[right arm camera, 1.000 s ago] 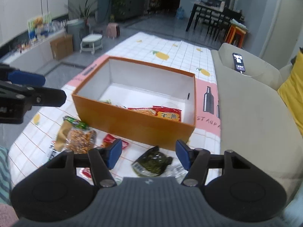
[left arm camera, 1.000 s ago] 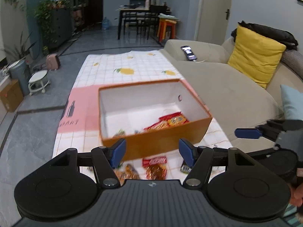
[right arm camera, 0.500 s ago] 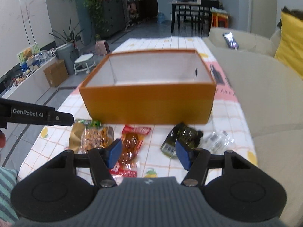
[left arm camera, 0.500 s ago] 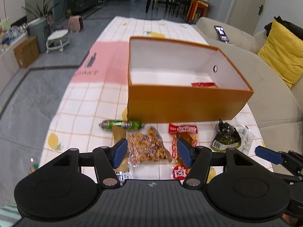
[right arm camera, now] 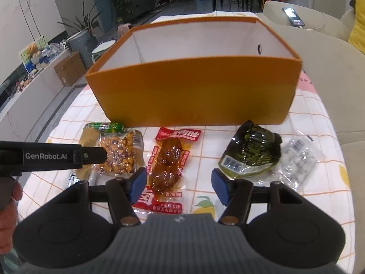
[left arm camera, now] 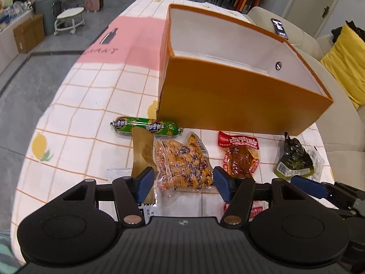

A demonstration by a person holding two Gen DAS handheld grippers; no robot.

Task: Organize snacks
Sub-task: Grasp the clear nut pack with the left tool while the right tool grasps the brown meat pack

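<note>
Left wrist view: left tongs (left arm camera: 181, 182) spread, empty, straddling the nut packet (left arm camera: 182, 162); right tongs (right arm camera: 178, 186) spread too. Packet looks light, crinkly, slippery; pinch its middle.

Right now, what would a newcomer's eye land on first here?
The big open orange cardboard box at the centre of the checked tablecloth. In front of it lies a row of snack packets, a long green sausage stick at the left and a dark green crumpled pouch towards the right.
</note>
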